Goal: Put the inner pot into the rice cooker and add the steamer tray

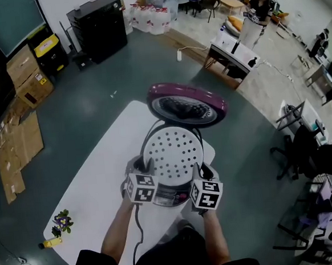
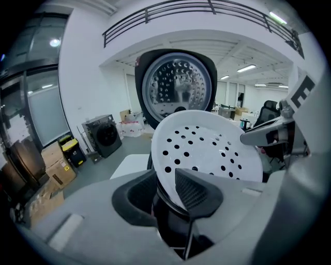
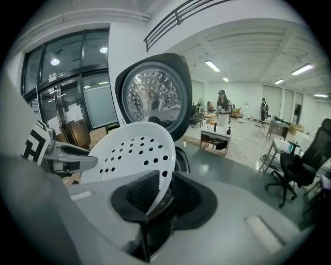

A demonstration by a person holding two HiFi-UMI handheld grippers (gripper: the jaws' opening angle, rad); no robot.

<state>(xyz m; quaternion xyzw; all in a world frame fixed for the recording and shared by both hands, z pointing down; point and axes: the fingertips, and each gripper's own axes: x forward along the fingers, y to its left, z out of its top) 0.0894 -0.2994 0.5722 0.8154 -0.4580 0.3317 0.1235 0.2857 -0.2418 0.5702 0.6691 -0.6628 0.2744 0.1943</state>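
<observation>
The rice cooker [image 1: 170, 195] stands on the white table [image 1: 96, 186] with its purple lid [image 1: 186, 103] swung up. A white perforated steamer tray [image 1: 172, 152] hangs tilted just over the cooker's mouth, held by both grippers. My left gripper [image 1: 141, 171] is shut on the tray's left rim, my right gripper [image 1: 199, 170] on its right rim. In the left gripper view the tray [image 2: 207, 152] has its edge between the pads of the left gripper [image 2: 165, 182], with the dark pot [image 2: 173, 227] below. In the right gripper view the right gripper [image 3: 160, 187] pinches the rim of the tray [image 3: 129, 152].
A small bunch of flowers and a yellow object [image 1: 58, 228] lie at the table's near left corner. The cooker's cord [image 1: 137, 228] runs toward me. Cardboard boxes [image 1: 27, 77] and a black cabinet [image 1: 97, 26] stand on the floor beyond; office chairs [image 1: 305, 152] at right.
</observation>
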